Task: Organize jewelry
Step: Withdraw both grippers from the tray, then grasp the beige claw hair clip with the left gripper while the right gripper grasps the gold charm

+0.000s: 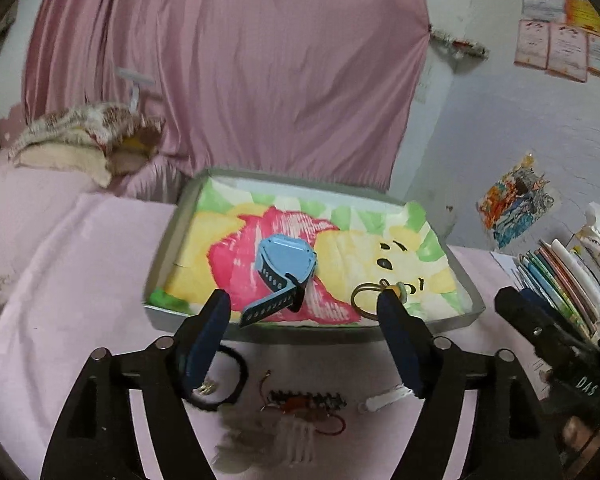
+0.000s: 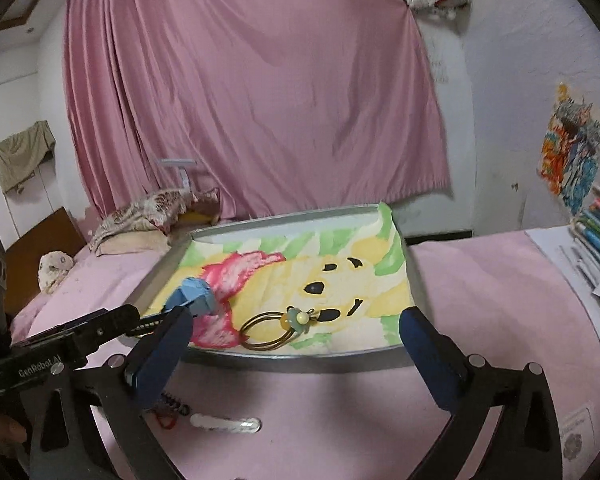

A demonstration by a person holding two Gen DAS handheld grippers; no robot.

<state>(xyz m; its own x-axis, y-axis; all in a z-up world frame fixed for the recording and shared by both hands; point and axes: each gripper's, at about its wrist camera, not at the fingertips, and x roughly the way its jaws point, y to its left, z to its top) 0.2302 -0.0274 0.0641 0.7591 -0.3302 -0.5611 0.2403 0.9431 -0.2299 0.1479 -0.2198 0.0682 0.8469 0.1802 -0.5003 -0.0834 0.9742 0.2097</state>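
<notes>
A grey tray [image 1: 458,322] lined with a yellow, pink and green bear print sits on the pink table; it also shows in the right wrist view [image 2: 414,280]. A blue watch [image 1: 286,268] lies in it, seen also at the left of the right wrist view [image 2: 194,292]. A brass hair tie with a green-yellow charm [image 1: 370,296] lies at the tray's front [image 2: 278,328]. My left gripper [image 1: 302,306] is open and empty just before the tray's front edge. My right gripper [image 2: 296,326] is open and empty, low in front of the tray.
On the table before the tray lie a black band [image 1: 230,380], a dark beaded piece with red cord [image 1: 308,404] and a white clip [image 2: 224,424]. Books [image 1: 568,280] stand at the right. A bed with pillows [image 1: 68,140] and a pink curtain [image 1: 228,64] lie behind.
</notes>
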